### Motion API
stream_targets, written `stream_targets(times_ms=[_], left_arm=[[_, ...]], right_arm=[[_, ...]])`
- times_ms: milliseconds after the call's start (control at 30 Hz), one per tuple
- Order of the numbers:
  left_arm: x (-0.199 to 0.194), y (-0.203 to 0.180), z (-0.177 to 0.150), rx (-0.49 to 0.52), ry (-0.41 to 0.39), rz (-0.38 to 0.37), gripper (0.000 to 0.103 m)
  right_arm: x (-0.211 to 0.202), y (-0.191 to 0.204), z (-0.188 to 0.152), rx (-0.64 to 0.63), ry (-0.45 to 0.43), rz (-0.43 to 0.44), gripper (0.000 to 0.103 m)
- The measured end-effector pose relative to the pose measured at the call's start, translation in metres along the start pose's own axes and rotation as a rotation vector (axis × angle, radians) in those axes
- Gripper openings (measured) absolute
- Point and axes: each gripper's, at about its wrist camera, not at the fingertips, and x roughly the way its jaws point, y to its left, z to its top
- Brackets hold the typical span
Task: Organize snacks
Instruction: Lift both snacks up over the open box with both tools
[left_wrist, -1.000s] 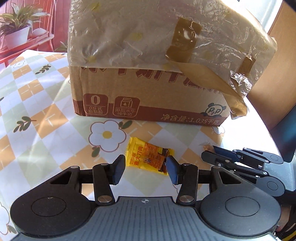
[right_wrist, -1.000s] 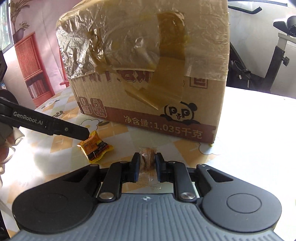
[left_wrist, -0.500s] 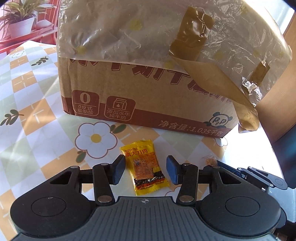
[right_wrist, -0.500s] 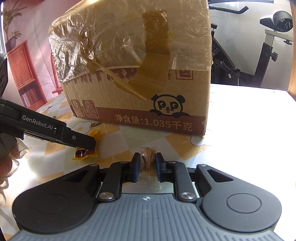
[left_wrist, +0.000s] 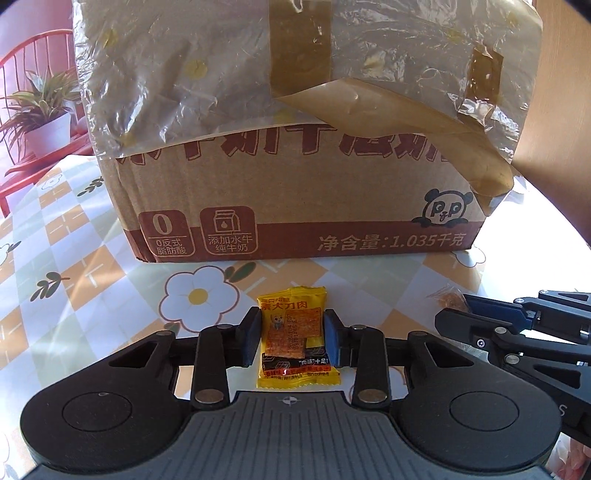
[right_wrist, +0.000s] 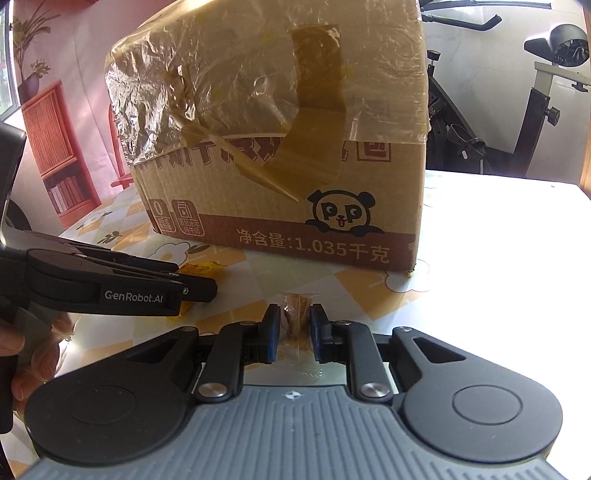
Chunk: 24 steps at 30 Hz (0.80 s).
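Observation:
A yellow snack packet (left_wrist: 295, 334) lies on the flowered tablecloth in front of a taped cardboard box (left_wrist: 295, 206). My left gripper (left_wrist: 291, 323) is closing on it, its blue pads pressed against the packet's two sides. In the right wrist view the left gripper (right_wrist: 197, 290) shows from the side, the yellow packet (right_wrist: 201, 268) peeking out past its tip. My right gripper (right_wrist: 295, 314) is shut on a small brown snack in clear wrap (right_wrist: 294, 302), low over the table. From the left wrist view the right gripper (left_wrist: 456, 314) enters at the right edge.
The box (right_wrist: 295, 184) stands close ahead of both grippers, draped in crinkled plastic film and brown tape. A potted plant (left_wrist: 44, 118) and red chair lie beyond the table's left edge. An exercise bike (right_wrist: 517, 110) stands behind on the right. A hand (right_wrist: 22, 354) holds the left gripper.
The left gripper has moved forward and down over the yellow packet and its jaws have closed onto it. The right gripper has kept still, holding the wrapped snack.

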Motion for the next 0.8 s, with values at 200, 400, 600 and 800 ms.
stream_targets(times_ms=[200,400,600,800], left_arm=[[-0.017,0.021,-0.011,-0.071,0.004,-0.009,0.035],[-0.038,0.035,-0.024,-0.075,-0.03,-0.012,0.035],[-0.057,0.049,-0.027,-0.124,-0.047,-0.032,0.035],[-0.072,0.058,-0.026,-0.144,-0.089,-0.033,0.035]], right_arm=[[-0.004,-0.002,-0.001,0.0,-0.022,0.016,0.019],[-0.006,-0.002,-0.001,-0.006,-0.024,0.032,0.019],[-0.004,-0.004,0.0,-0.009,-0.012,0.037,0.019],[-0.003,-0.004,0.0,-0.009,0.008,0.034,0.019]])
